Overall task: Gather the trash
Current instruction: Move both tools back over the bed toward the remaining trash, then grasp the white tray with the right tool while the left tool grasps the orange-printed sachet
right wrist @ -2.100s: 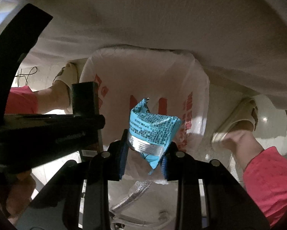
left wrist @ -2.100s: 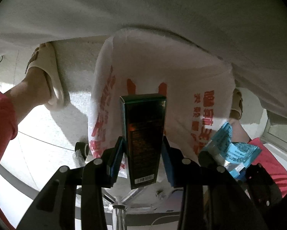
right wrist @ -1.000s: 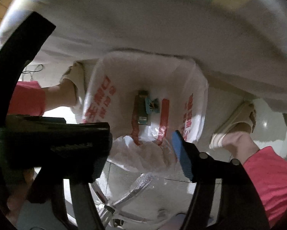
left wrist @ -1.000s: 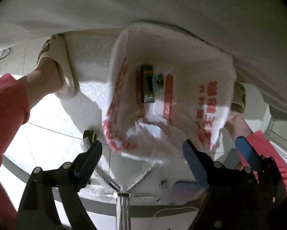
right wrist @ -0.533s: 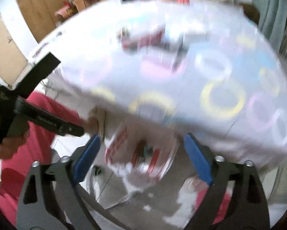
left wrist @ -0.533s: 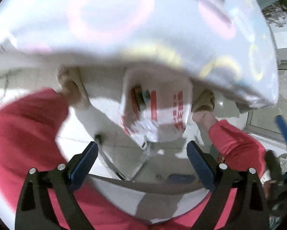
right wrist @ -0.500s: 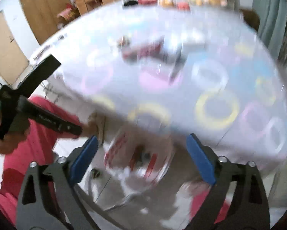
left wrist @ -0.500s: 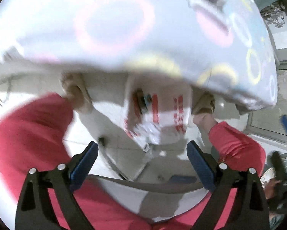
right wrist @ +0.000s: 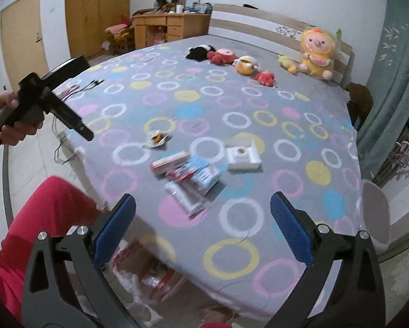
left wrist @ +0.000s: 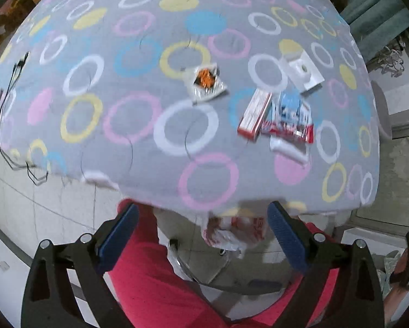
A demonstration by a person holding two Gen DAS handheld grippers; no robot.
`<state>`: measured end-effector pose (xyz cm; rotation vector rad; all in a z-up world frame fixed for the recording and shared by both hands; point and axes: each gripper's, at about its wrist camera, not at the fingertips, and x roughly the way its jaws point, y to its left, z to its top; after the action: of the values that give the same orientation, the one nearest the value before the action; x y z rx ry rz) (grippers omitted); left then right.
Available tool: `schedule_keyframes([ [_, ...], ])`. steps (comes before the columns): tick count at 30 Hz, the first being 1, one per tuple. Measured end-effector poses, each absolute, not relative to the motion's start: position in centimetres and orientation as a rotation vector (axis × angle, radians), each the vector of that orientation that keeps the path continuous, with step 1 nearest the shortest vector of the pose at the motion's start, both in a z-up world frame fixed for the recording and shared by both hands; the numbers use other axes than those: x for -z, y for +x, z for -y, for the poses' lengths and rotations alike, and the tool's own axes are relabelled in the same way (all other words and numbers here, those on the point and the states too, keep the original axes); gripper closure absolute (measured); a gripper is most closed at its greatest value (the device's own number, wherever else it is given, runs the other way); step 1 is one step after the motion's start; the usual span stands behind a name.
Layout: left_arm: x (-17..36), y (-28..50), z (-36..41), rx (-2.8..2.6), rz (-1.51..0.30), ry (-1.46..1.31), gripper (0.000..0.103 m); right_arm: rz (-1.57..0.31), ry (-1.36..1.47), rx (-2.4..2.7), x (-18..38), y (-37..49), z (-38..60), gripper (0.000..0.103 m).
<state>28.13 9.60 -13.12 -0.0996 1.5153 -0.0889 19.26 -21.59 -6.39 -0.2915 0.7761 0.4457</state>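
Trash on bed: a small cluster lies on the grey bedspread [left wrist: 138, 125] with coloured rings, toward the near edge.
Red-and-white box [left wrist: 255, 114]: a long carton, lying flat, just left of the blue-and-red wrapper [left wrist: 290, 117] and touching it.
White packet [left wrist: 287, 147]: partly under the wrapper's near side; blurred, so its print cannot be read.
White tray [left wrist: 304, 72]: an open shallow box with a round hollow, beyond the wrapper, close to it but apart.
Clear orange-print packet [left wrist: 207, 82]: lies alone, left of the other pieces.
Trash bag [left wrist: 233, 232]: white plastic with red print, hanging below the bed's near edge, its mouth facing up; the contents are too blurred to name.
Left gripper [left wrist: 201, 224]: empty, blue-padded fingers spread wide, raised above the bed edge and the bag.
Right gripper [right wrist: 203, 218]: empty, fingers likewise spread wide, raised over the near part of the bed, the cluster ahead of it.
Person: red trousers [left wrist: 149, 278] below both grippers.
Far end of bed: plush toys [right wrist: 316, 54] along the headboard; a wooden desk [right wrist: 171, 27] and wardrobe beyond.
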Motion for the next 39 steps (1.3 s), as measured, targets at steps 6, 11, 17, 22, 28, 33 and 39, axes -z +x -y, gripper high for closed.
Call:
schedule_keyframes([
  [6,13.3,33.4,-8.5,0.096,-1.533,-0.062,0.010,-0.775,-0.275,-0.412,5.5,25.6,23.9,0.007],
  [11,15.7,38.1,-7.5,0.091,-1.565,-0.036,0.010,-0.787,-0.227,-0.368,5.9,31.6,26.0,0.007],
  [17,18.5,41.9,-6.3,0.086,-1.591,-0.023,0.010,-0.813,-0.137,-0.304,7.6,38.0,28.3,0.007],
  [22,21.1,43.8,-6.2,0.069,-1.630,-0.012,0.010,-0.827,-0.118,-0.251,9.7,41.2,28.7,0.007],
  [28,23.9,45.4,-7.0,0.040,-1.663,-0.039,0.010,-0.882,-0.083,-0.216,12.8,44.3,29.1,0.007],
  [33,25.7,46.2,-7.4,0.026,-1.678,-0.059,0.010,-0.940,-0.048,-0.220,16.0,46.6,28.7,0.007],
  [39,27.8,46.8,-7.9,0.018,-1.699,-0.072,0.010,-1.000,-0.088,-0.231,19.7,48.5,27.0,0.007],
])
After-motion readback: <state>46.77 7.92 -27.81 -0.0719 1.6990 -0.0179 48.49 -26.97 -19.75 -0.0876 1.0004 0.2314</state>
